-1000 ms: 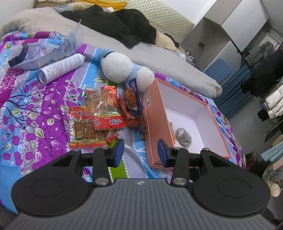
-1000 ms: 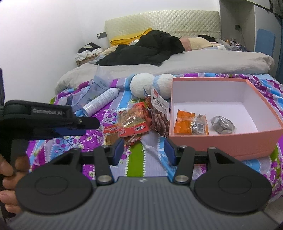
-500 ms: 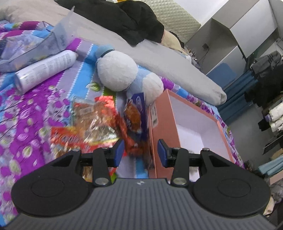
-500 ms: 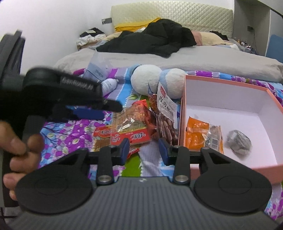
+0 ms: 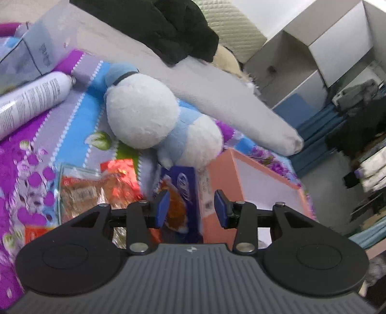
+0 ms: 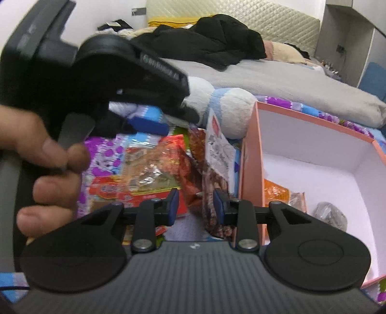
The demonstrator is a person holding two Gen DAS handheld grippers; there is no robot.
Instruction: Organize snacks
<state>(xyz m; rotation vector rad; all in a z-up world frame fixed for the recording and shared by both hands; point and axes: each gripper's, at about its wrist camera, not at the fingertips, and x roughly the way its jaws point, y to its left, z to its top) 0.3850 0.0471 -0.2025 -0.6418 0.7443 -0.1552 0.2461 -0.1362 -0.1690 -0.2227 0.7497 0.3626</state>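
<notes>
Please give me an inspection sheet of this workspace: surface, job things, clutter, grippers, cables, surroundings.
Surface: bed with patterned sheet.
Job's things: pink box open, holding an orange packet and a grey packet; blue packet upright against the box; red packets piled beside it.
Clutter: plush toy, spray can, black clothes.
Grippers: left gripper open, around the blue packet; right gripper open, empty.
Cables: nothing seen.
Surroundings: headboard, cabinet.
</notes>
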